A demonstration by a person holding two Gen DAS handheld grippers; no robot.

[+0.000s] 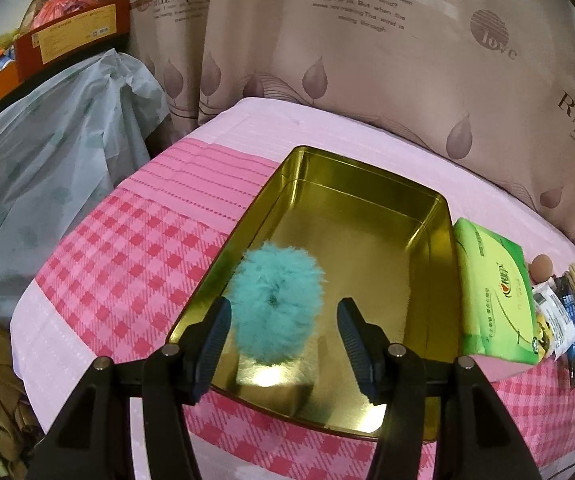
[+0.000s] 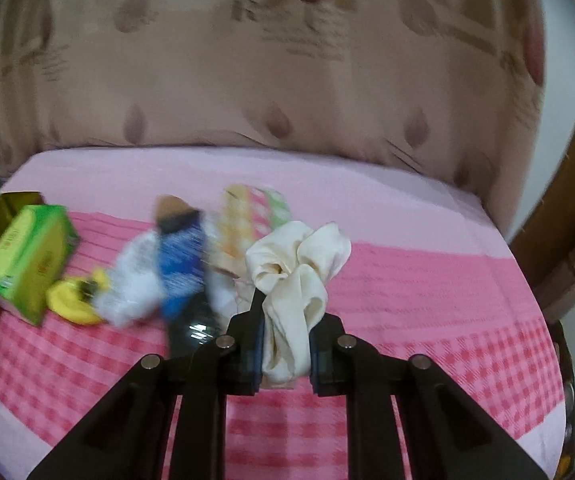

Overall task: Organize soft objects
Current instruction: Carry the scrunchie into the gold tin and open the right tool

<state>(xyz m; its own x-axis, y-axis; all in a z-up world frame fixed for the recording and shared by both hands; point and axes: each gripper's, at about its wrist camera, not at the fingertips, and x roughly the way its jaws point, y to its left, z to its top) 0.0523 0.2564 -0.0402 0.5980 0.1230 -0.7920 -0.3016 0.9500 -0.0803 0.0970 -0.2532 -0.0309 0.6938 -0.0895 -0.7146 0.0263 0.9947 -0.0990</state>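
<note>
Teal scrunchie (image 1: 277,300) inside gold tin (image 1: 367,208)

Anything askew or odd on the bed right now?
Nothing damaged or spilled. The teal pom-pom sits alone in the gold tin; remaining items lie in a loose heap beside the green tissue pack. The right view is motion-blurred.

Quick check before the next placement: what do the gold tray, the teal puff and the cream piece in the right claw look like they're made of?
Gold tray: looks like thin metal, glossy; its walls mirror light.
Teal puff: fluffy faux fur or yarn, matte, fuzzy outline.
Cream piece: soft fabric with a slight sheen, maybe satin, bunched in folds; the right claw is shut on it.
</note>
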